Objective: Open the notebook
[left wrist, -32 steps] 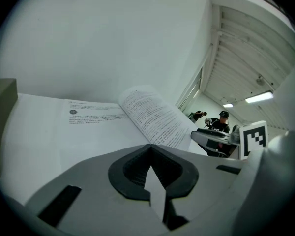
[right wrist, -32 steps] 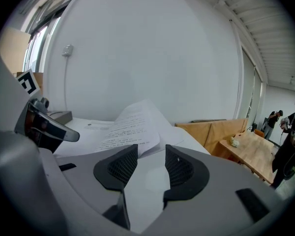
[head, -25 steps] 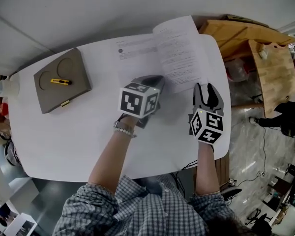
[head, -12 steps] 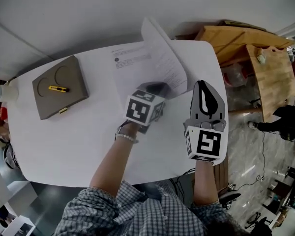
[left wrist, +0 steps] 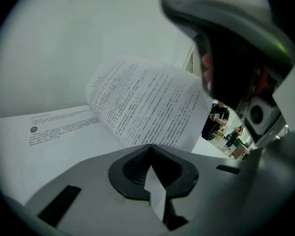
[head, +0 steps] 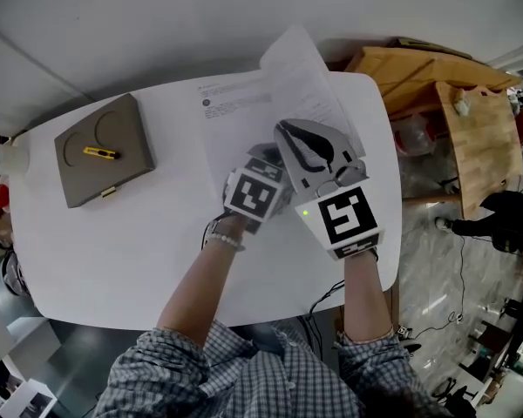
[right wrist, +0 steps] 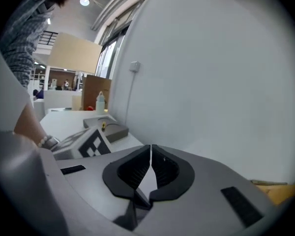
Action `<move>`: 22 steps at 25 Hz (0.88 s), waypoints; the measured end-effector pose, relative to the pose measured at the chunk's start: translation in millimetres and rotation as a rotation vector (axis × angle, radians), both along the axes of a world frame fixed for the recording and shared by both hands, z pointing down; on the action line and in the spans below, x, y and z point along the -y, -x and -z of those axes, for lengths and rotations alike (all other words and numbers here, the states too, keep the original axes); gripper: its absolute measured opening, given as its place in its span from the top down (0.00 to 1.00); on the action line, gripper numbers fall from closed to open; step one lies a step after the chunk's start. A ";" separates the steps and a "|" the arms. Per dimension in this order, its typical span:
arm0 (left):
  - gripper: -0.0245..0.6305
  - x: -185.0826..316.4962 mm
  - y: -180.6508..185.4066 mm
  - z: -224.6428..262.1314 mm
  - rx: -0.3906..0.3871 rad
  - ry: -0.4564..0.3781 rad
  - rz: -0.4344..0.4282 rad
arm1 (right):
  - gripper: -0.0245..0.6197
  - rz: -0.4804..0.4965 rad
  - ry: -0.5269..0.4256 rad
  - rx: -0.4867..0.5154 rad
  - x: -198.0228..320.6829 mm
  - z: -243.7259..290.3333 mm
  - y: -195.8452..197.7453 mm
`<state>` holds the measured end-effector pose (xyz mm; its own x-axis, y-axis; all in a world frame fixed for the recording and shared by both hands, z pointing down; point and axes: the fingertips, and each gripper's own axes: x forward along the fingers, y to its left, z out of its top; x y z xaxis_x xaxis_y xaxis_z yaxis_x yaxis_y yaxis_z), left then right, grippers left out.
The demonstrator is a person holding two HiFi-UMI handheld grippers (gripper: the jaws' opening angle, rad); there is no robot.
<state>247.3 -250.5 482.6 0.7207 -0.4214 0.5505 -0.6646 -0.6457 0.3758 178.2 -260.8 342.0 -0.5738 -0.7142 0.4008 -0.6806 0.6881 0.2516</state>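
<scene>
Two tongs meet over the notebook [head: 234, 111], which lies open at the far middle of the white table [head: 113, 251]. Its left sheet is flat; one page [head: 307, 72] stands up at a slant, and its lower part is hidden behind the right gripper [right wrist: 151, 154] in the head view. That gripper's jaws have just been closing and are now narrow, with a thin white edge of the page running up the slit between the pads. The left gripper [left wrist: 150, 154] sits low at the notebook's near edge, jaws together. A white sliver shows in their seam, but whether that is paper nipped there or only seen beyond cannot be told. From above, its tips are covered by the right gripper, so only its marker cube is plain. In its own view the raised page's print is too small to read. At far left a grey box [head: 126, 159] holds a yellow cutter [head: 98, 153], well apart from the notebook. A bottle [head: 4, 157] is cut off by the frame edge.
</scene>
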 end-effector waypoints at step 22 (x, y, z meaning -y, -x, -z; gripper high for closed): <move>0.95 -15.1 11.3 6.4 0.001 -0.012 -0.036 | 0.93 -0.046 0.298 -0.220 41.6 -143.6 -52.8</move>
